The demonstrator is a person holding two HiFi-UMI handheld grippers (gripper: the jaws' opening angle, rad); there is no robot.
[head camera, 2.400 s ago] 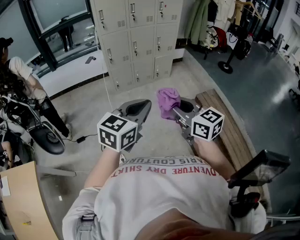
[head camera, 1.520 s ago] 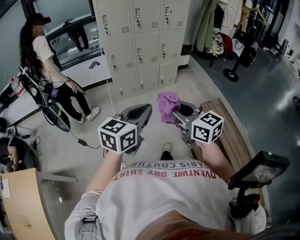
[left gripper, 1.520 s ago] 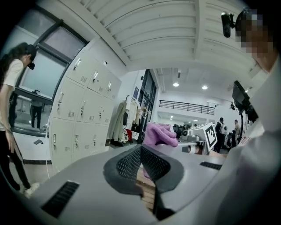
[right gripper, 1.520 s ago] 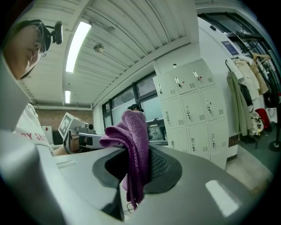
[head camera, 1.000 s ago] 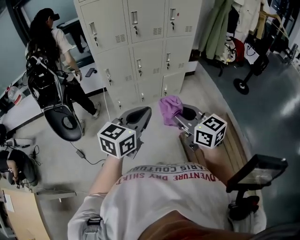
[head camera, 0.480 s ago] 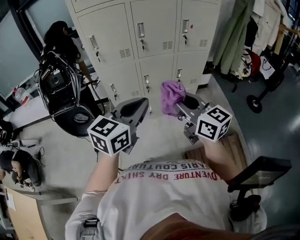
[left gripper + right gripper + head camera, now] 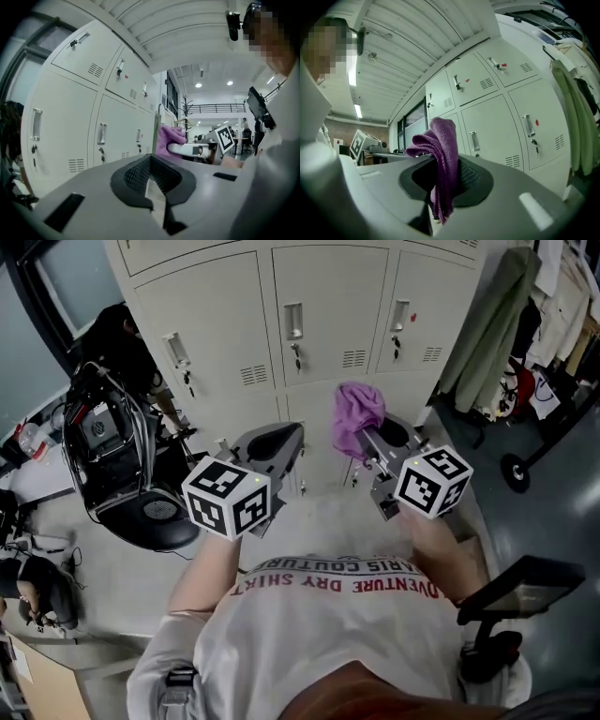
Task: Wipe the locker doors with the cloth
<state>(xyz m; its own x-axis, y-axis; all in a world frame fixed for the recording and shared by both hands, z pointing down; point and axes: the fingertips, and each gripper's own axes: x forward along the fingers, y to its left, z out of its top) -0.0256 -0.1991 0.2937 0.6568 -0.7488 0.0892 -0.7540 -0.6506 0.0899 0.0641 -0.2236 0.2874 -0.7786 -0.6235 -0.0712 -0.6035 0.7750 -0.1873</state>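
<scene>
While the left gripper [image 7: 287, 435] has its fingers [image 7: 140, 176] closed on nothing, the right gripper [image 7: 364, 439] pinches the purple cloth [image 7: 356, 413], which bunches above its fingers [image 7: 474, 180] and hangs below them. Ahead of both stand the beige locker doors [image 7: 330, 310], near the cloth. A green coat [image 7: 487, 334] hangs farther right.

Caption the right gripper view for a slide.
Right gripper shut on a purple cloth, held in front of the lockers.
</scene>
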